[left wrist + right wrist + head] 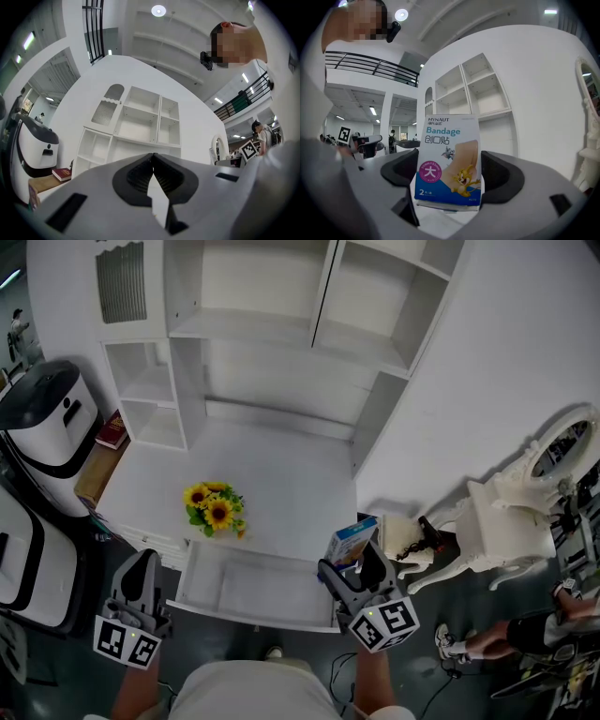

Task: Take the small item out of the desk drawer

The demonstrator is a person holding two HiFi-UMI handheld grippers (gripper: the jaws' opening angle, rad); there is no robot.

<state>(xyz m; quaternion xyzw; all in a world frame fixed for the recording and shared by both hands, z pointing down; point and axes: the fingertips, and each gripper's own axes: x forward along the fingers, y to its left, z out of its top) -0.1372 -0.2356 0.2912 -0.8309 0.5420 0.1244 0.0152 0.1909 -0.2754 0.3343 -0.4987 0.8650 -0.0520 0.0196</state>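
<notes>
The right gripper [358,557] has its jaws spread wide and clamped on the sides of a small blue-and-white cardboard bandage box [449,159] with a cartoon print. It holds the box upright in the air, over the right end of the open white desk drawer [248,613]. The left gripper [153,174] has its jaws pressed together on nothing, and it sits left of the drawer. A bunch of yellow sunflowers [216,509] lies on the white desk [291,465].

Sunflowers [216,508] on desk [295,474], drawer [251,589] before it
</notes>
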